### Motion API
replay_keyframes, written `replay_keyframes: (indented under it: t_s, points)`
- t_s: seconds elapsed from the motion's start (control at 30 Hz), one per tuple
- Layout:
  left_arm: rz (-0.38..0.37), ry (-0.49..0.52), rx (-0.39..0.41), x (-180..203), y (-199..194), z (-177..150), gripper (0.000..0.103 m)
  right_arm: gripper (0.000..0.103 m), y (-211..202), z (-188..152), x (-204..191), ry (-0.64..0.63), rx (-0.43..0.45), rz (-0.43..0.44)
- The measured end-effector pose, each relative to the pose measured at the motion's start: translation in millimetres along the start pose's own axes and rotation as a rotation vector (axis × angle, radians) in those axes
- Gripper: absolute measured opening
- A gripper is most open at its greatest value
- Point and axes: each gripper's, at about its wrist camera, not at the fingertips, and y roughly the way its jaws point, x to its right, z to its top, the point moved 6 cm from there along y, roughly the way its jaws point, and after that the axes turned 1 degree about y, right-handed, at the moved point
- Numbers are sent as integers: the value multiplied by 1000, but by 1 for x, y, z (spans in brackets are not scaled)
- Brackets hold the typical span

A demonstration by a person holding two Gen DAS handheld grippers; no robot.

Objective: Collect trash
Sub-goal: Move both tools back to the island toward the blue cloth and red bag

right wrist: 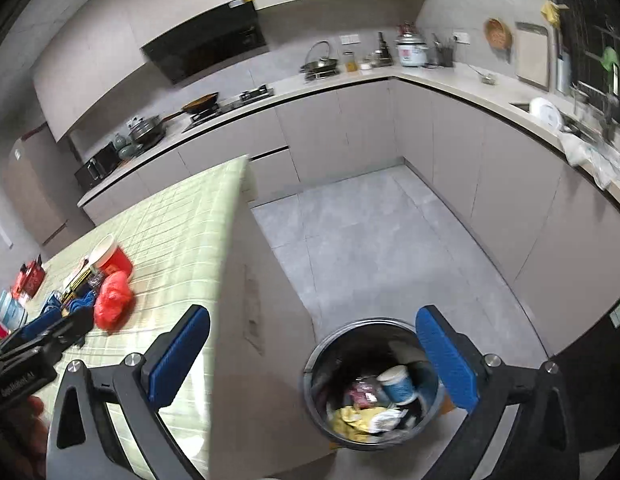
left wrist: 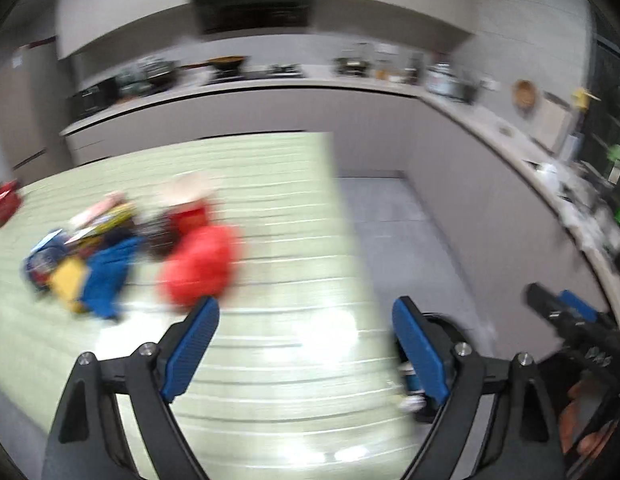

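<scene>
Left wrist view: the left gripper (left wrist: 305, 344) has its blue fingers (left wrist: 191, 346) spread wide apart, holding nothing, above the green tiled counter (left wrist: 269, 240). This view is motion-blurred; the trash pile (left wrist: 121, 248) lies ahead and left on the counter, with a red bag (left wrist: 197, 264) nearest the fingers.

Right wrist view: the right gripper (right wrist: 312, 352) also has its fingers (right wrist: 446, 360) wide apart and empty, over the floor beside the counter. Only this view shows the whole metal bin (right wrist: 322, 360) on the floor below, containing a blue-and-white cup (right wrist: 396, 384), yellow scraps and wrappers. Here the red bag appears sharp and crumpled, next to a red cup (right wrist: 109, 258) and blue wrappers.
</scene>
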Motion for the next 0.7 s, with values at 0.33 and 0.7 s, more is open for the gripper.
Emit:
replay_keyframes:
  t_s: [0.33,0.7]
  points:
    - [171,-90,-63,-191,52,-17,89,103,80,-55,-201,-105,-158,139]
    - [113,-42,-85,-201,107,8,89,103,151,-52,-277,-107,-174,130]
